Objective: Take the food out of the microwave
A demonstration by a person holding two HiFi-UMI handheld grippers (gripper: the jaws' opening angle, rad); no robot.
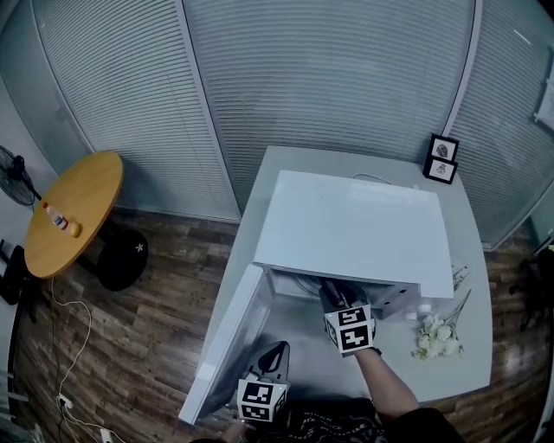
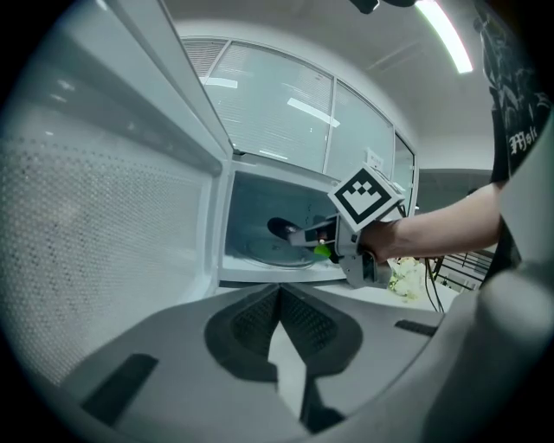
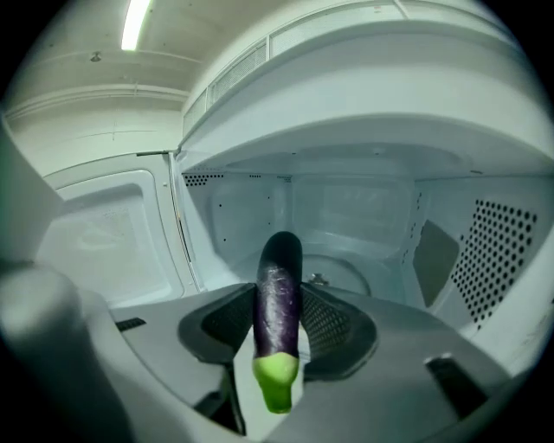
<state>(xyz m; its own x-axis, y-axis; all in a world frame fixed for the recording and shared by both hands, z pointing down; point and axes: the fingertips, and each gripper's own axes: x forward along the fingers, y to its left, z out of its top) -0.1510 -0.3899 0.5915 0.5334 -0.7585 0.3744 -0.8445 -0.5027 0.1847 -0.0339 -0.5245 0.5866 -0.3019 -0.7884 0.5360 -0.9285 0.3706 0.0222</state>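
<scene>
Cool bluish cast, bright ceiling strip [image 3: 132, 24], fisheye warp w/ dark corners.

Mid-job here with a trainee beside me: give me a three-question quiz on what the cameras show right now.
1. True or false: the door of the microwave is shut.
2. The right gripper holds: A) an eggplant B) a cup C) a banana.
3. Fill in: the jaws of the left gripper are ____ and hold nothing.
Key: 1 false, it stands open. 2 A. 3 together.
</scene>
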